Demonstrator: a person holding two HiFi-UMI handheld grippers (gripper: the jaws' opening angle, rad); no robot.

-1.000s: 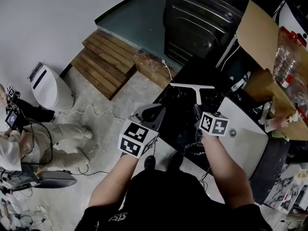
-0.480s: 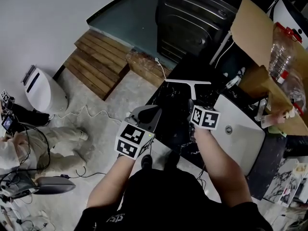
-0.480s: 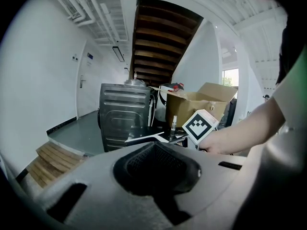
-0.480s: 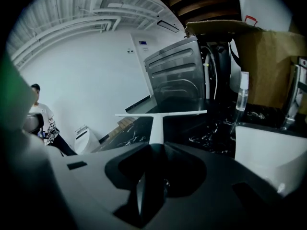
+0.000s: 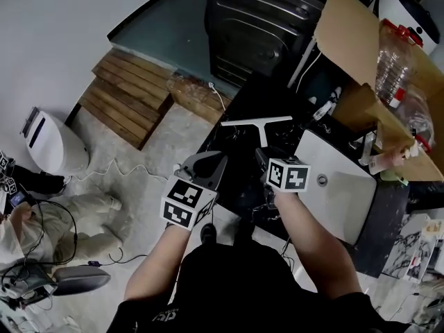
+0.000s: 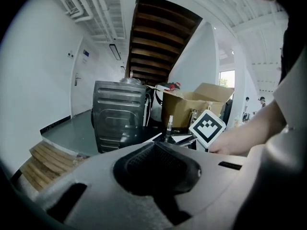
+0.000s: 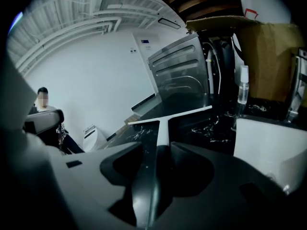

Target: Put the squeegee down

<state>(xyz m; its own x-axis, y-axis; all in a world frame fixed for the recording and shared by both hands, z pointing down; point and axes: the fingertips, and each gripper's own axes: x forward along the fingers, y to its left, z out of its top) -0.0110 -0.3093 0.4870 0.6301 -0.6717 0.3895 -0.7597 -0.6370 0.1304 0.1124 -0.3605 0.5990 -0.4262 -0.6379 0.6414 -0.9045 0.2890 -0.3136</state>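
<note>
The right gripper (image 5: 263, 157) is clamped on the squeegee (image 5: 258, 125), its two jaws pressed against either side of the white handle, which runs straight out ahead of the gripper (image 7: 160, 150) to the long thin blade lying crosswise at the far end of the squeegee (image 7: 165, 121). The blade sits out in front of the gripper over the dark marbled surface (image 5: 232, 159), level with it; whether it touches the surface (image 7: 196, 110) I cannot tell. Just to the right of the gripper lies a white basin (image 5: 340, 189), and ahead of it to the right a clear spray bottle (image 7: 243, 86) stands upright by a cardboard box (image 5: 347, 37). Straight ahead, past the blade, stands a dark ribbed metal unit (image 5: 260, 19). The left gripper (image 5: 206, 164) hangs to the left of the right one, near it but apart, at the near edge of the surface; its jaws are together with nothing between them, as the left gripper view shows of that gripper (image 6: 154, 147), and the right one's marker cube (image 6: 207, 127) shows just ahead and to its right
</note>
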